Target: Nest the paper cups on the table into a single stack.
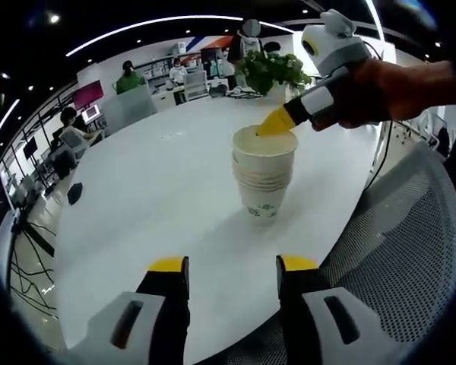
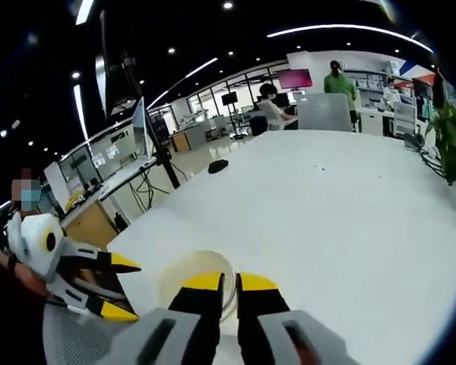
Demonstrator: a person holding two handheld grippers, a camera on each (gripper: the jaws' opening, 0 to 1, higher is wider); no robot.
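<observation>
Left gripper (image 1: 233, 268): yellow-tipped jaws rising from the bottom of the left gripper view, spread wide, nothing between them; the bodies are cut off by the frame edge. In the right gripper view the same tool (image 2: 114, 287) enters from the left with its jaws apart, held in a hand that is mostly out of frame

Right gripper (image 2: 229, 283): jaws nearly closed, with only a narrow gap, pinching the near rim of the top cup; the rim between the tips is hidden by the jaws, so the contact is hard to make out. Seen from the left gripper view, its yellow tip (image 1: 276, 122) sits at the far rim of the stack, gripped by a hand (image 1: 372, 91)

Stack of paper cups (image 1: 264, 173): several nested, upright, standing on the white table (image 1: 144, 198) ahead of the left jaws; printed pattern on the lowest cup, too small to read. From above, one open mouth (image 2: 197, 281) is visible

Mesh chair back (image 1: 410, 251): grey, at the table edge

Potted plant (image 1: 270, 70): far end of the table

People at desks: distant, indistinct
</observation>
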